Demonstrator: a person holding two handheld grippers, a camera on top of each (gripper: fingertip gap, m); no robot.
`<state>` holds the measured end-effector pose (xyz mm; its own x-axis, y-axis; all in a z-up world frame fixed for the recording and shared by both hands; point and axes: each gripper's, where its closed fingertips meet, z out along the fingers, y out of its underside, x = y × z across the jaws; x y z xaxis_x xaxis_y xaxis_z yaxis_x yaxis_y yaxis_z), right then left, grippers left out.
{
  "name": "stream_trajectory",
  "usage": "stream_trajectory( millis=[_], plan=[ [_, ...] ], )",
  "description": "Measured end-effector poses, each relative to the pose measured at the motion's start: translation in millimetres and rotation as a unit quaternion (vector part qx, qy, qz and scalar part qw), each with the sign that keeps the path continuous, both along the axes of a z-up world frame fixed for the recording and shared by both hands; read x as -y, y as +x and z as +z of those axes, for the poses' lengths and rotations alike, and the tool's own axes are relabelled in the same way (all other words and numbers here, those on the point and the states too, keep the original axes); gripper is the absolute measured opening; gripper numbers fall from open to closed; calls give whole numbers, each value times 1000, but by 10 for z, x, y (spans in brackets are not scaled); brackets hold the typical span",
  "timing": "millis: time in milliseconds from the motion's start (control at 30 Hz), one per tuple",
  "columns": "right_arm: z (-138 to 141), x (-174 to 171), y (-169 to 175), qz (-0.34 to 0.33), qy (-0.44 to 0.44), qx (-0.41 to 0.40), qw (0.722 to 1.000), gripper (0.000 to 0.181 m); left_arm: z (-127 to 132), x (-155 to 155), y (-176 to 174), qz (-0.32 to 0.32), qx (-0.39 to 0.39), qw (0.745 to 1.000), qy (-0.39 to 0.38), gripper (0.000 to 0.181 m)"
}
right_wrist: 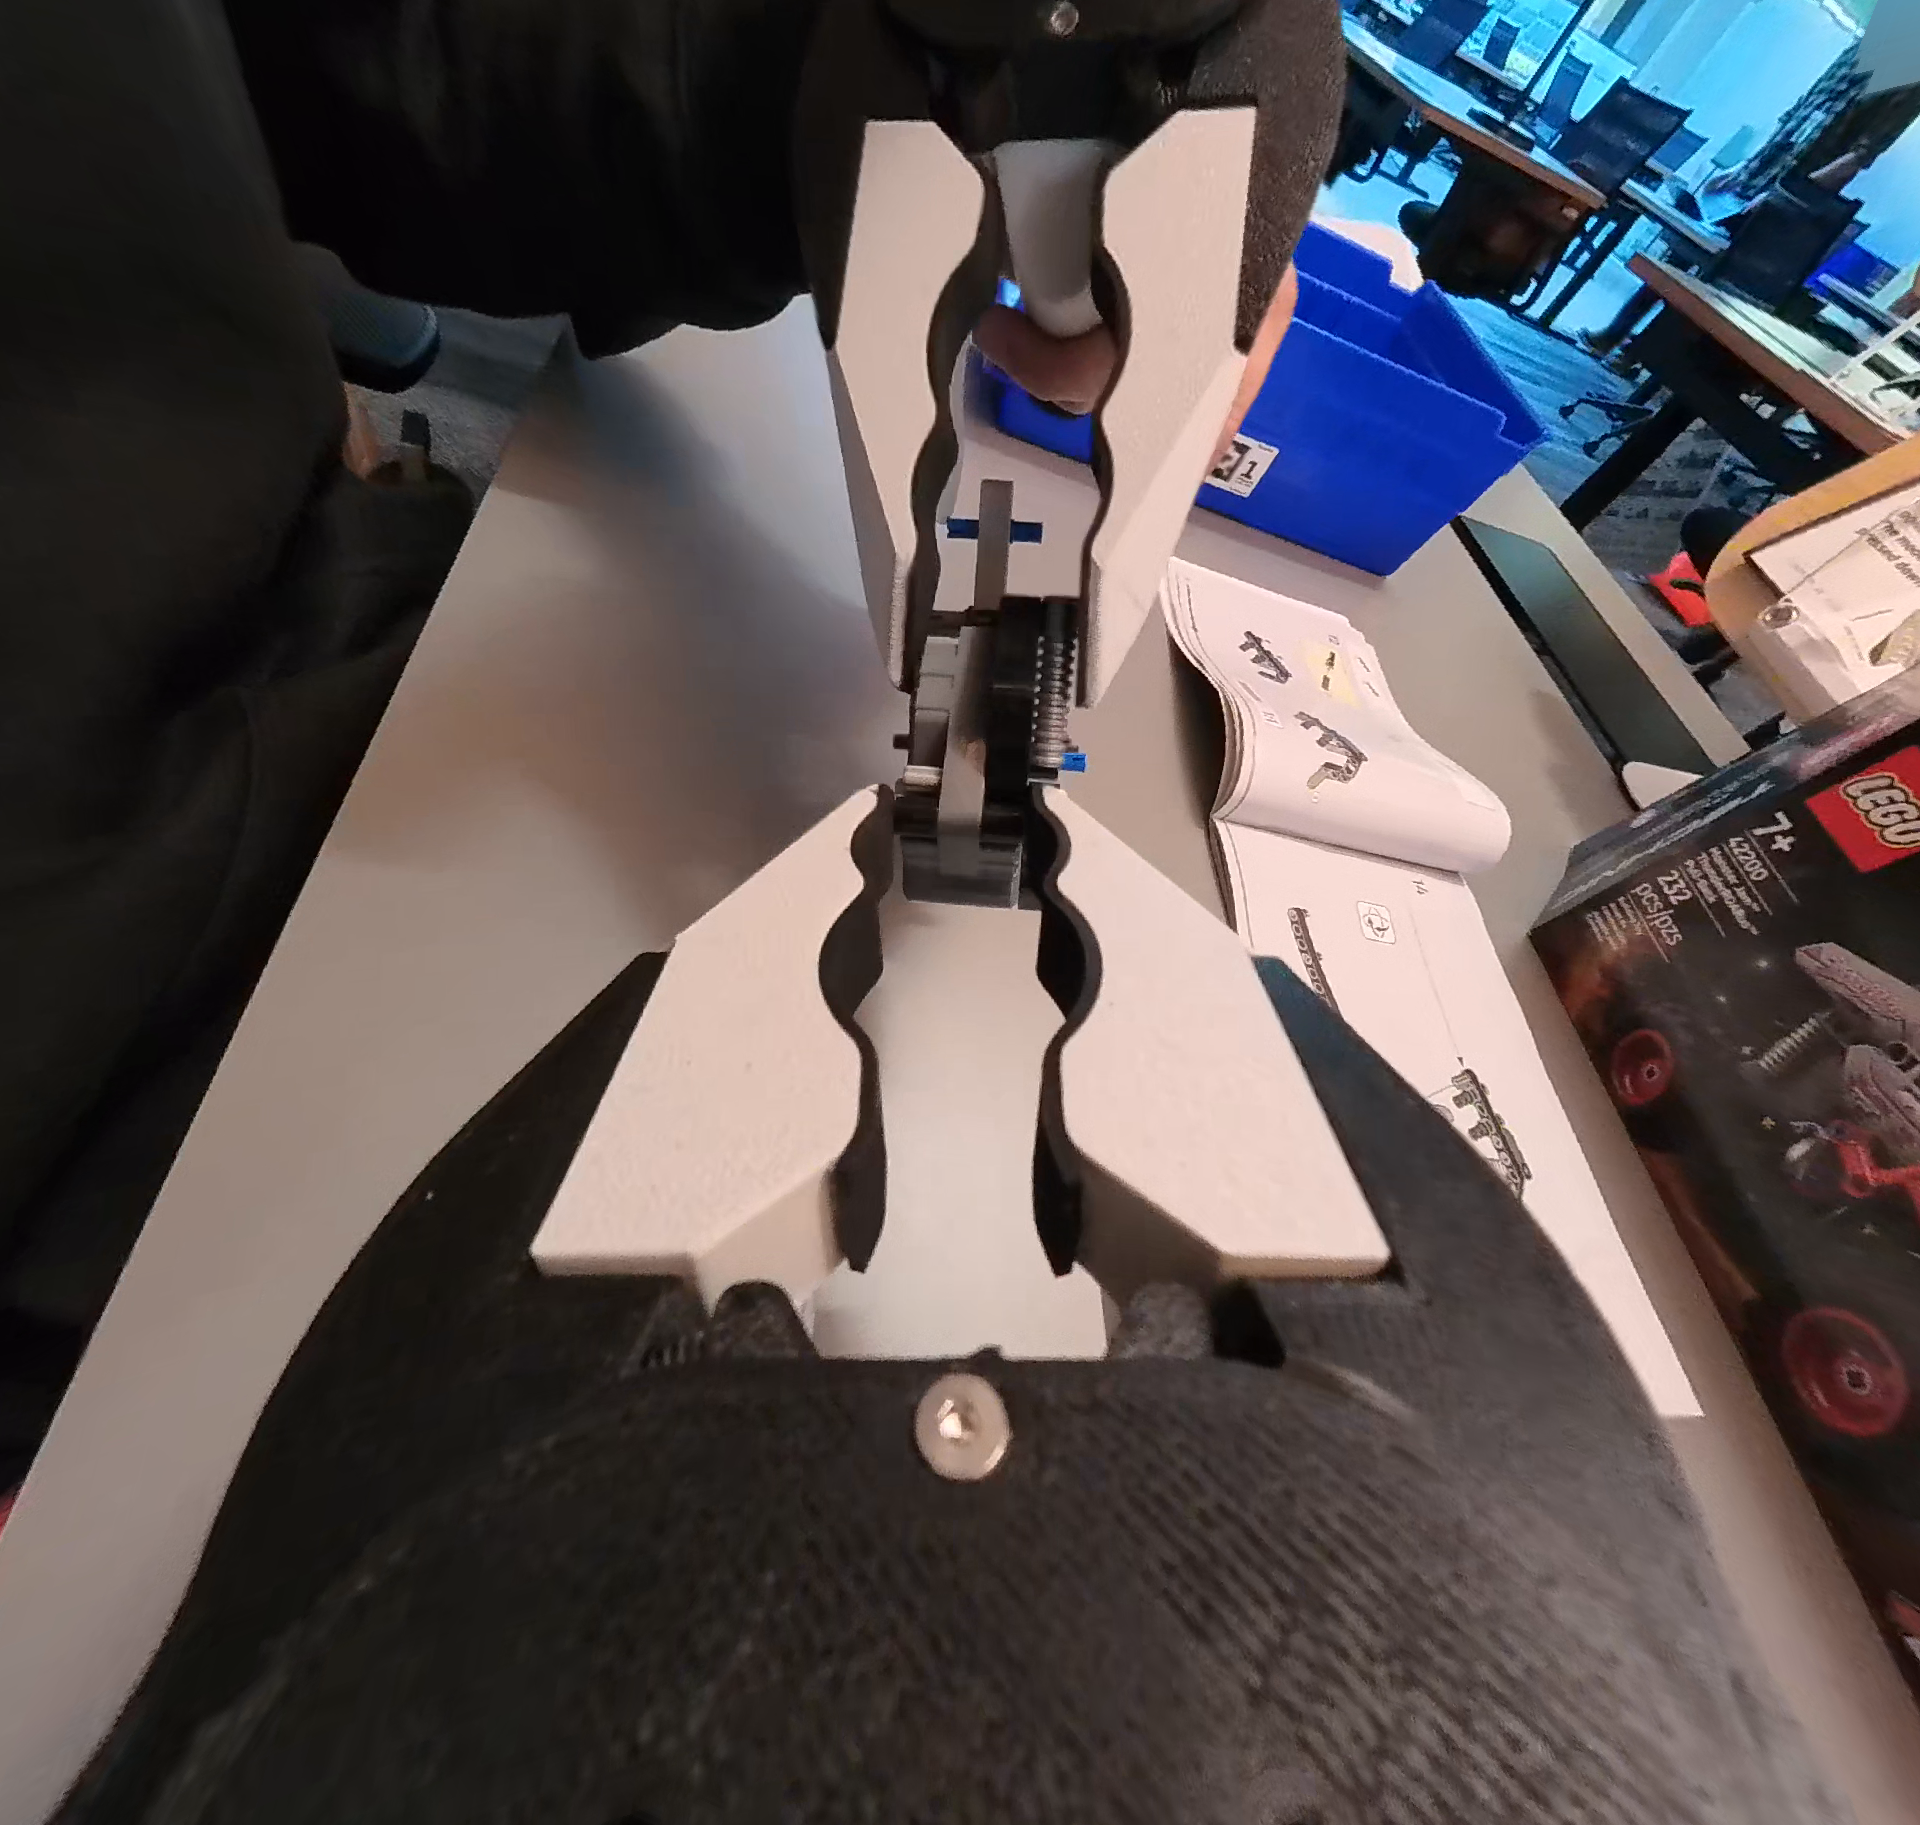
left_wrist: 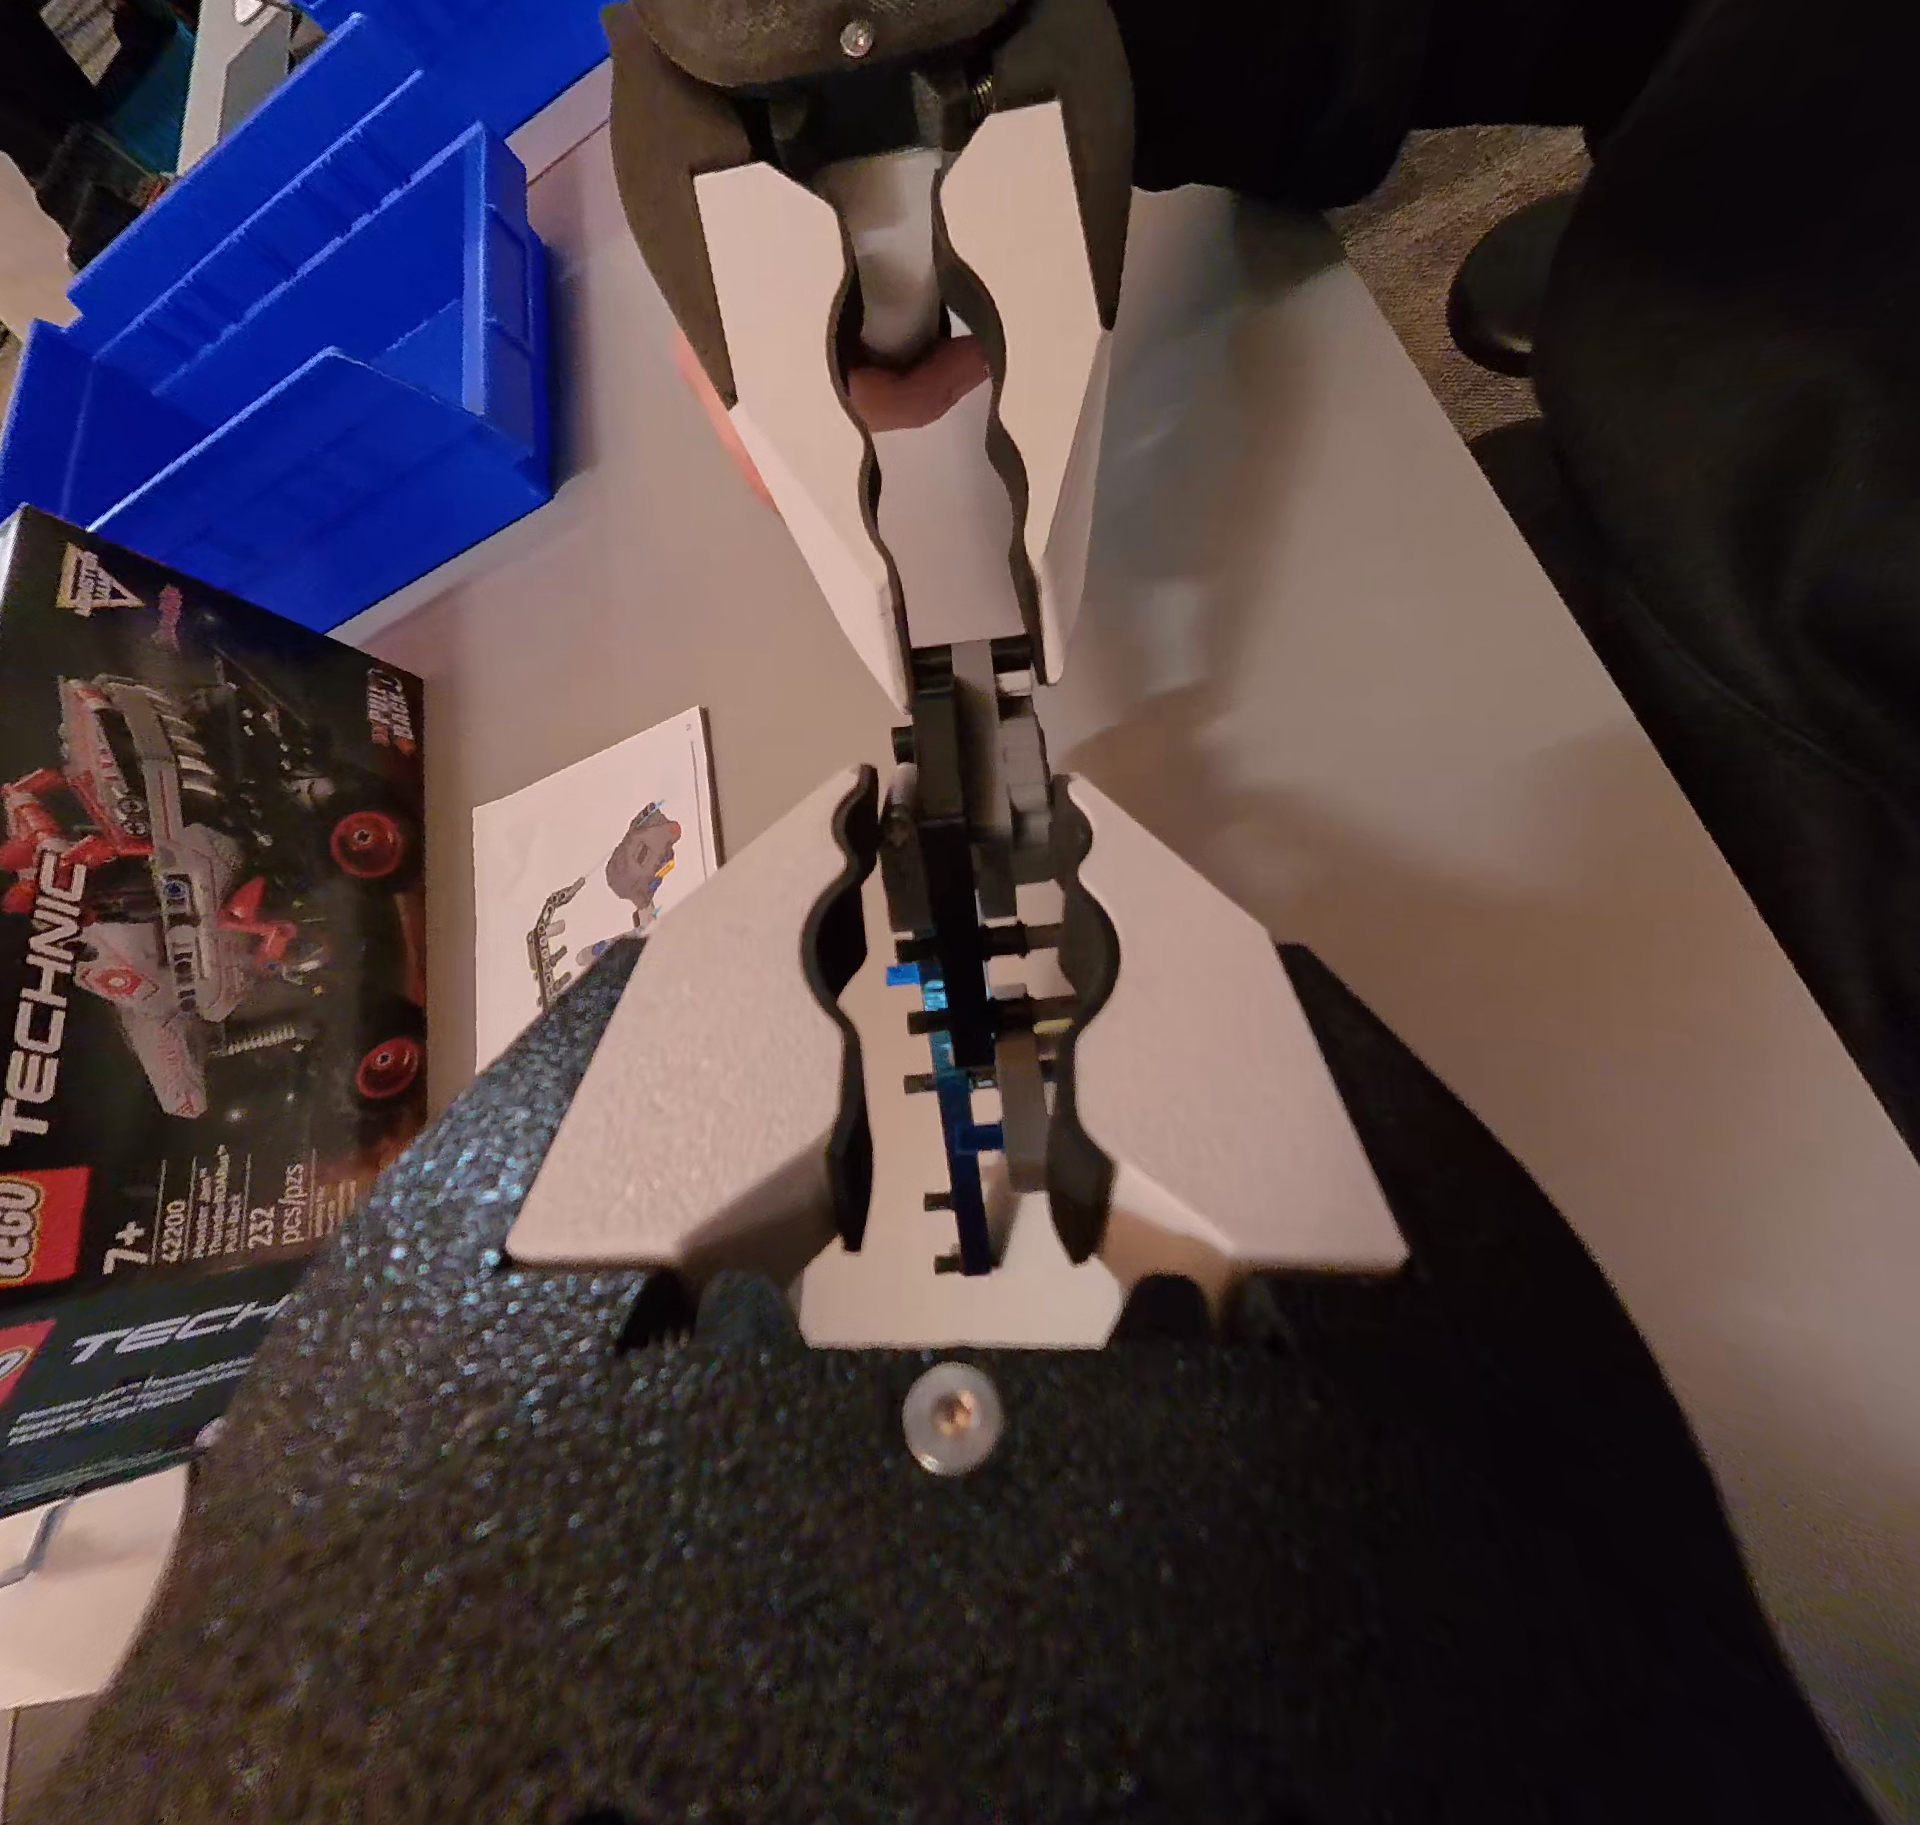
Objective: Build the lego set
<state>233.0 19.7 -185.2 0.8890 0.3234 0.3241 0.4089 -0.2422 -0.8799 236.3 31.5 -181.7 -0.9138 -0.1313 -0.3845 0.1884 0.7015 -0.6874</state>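
Note:
A Lego assembly [left_wrist: 961, 892] of black and grey beams with black and blue pins hangs above the white table [left_wrist: 1403, 892], gripped at both ends. My left gripper [left_wrist: 961, 788] is shut on it, and the beams run back between its fingers. My right gripper [left_wrist: 977, 679] comes from the far side, tip to tip with the left, shut on the assembly's far end. In the right wrist view my right gripper [right_wrist: 961, 804] clamps the grey and black end of the assembly [right_wrist: 966, 736], which carries a small metal spring [right_wrist: 1055, 679]. The left gripper [right_wrist: 992, 695] holds the other end.
Blue bins [left_wrist: 312, 341] stand at the table's back and also show in the right wrist view [right_wrist: 1403, 404]. The Lego box [left_wrist: 208, 892] and the open instruction booklet [right_wrist: 1340, 736] lie to one side. A person in dark clothing [right_wrist: 312, 217] sits at the table's edge. Left and right tips are no more than a few centimetres apart.

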Motion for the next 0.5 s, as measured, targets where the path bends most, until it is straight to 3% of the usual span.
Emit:
stream_trajectory(
  millis=[333,367,433,500],
  plan=[
    [11,-56,68,-25,18,-6,1000,22,2,-43,67,26,5,1000,-4,31],
    [16,-69,78,-29,25,-17,999,27,15,-45,87,32,5,999,-8,31],
    [14,-107,77,-33,39,-38,998,60,39,-52,117,40,0,999,-13,30],
    [-30,-159,91,-44,42,-28,998,71,75,-49,150,45,-2,999,-22,30]
  ],
)
